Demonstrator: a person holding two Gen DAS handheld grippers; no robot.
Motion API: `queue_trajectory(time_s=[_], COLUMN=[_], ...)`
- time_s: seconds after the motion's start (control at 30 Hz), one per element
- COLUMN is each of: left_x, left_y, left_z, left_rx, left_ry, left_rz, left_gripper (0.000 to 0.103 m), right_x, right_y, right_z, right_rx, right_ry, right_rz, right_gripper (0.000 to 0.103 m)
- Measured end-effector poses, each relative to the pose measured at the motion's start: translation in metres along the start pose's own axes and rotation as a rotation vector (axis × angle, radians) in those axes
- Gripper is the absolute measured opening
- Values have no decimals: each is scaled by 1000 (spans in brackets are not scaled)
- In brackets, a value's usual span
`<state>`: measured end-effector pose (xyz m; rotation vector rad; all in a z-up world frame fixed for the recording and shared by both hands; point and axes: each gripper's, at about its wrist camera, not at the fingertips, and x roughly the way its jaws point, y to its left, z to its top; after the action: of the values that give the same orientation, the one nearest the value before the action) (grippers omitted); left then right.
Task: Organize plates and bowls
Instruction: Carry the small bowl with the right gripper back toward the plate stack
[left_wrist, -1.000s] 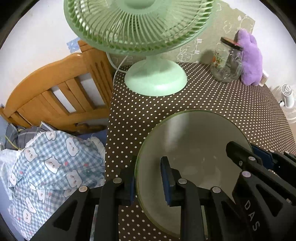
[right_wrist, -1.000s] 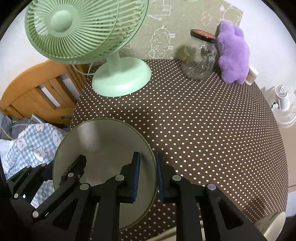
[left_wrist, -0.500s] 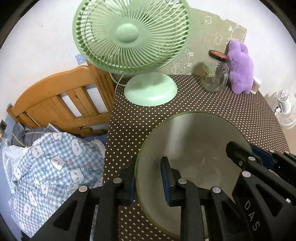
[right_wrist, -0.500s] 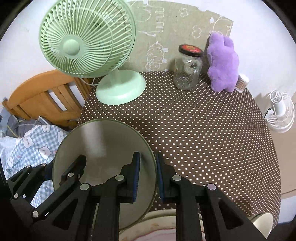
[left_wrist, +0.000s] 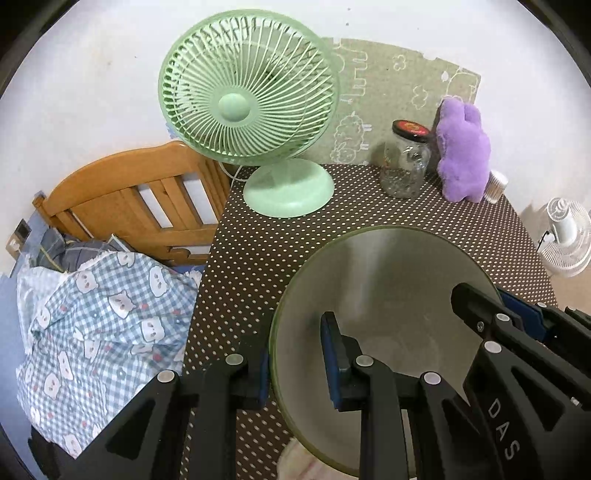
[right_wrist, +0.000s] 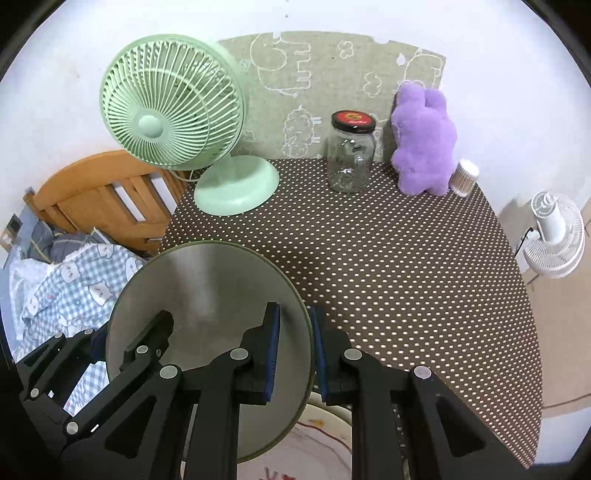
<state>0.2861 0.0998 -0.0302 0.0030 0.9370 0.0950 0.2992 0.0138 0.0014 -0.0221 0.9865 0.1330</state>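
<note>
Two tools hold one green plate up over the dotted bench.

The left tool (left_wrist: 295, 358) pinches the left rim of the green plate (left_wrist: 388, 295), one blue pad on top and one under it. The right tool (right_wrist: 293, 354) pinches the right rim of the same plate (right_wrist: 207, 295) the same way, its jaws narrow with only the thin rim between them. The plate sits flat between the two tools, above the near edge of the bench (right_wrist: 369, 258) with its brown cloth and white dots. Just under the right tool, part of a pale plate with red marks (right_wrist: 314, 443) peeks out. Far ahead of the tools stand a green fan (right_wrist: 173, 110), a glass jar (right_wrist: 349, 155) and a purple soft toy (right_wrist: 423, 144). Off to the left of the tools is a bed with a checked blanket (left_wrist: 99, 314).
</note>
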Motion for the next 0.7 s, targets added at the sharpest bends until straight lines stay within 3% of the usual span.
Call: queue_trajectory(time_s=[0.7], left_x=[-66], left_y=[-80], left_z=[-30], left_rx=[-23], left_ry=[-57], left_rz=[16], left_gripper=[21], right_x=[-69], right_y=[-88], right_z=[-37], right_rx=[-13], right_ry=[-63], right_rz=[27], right_gripper=[20])
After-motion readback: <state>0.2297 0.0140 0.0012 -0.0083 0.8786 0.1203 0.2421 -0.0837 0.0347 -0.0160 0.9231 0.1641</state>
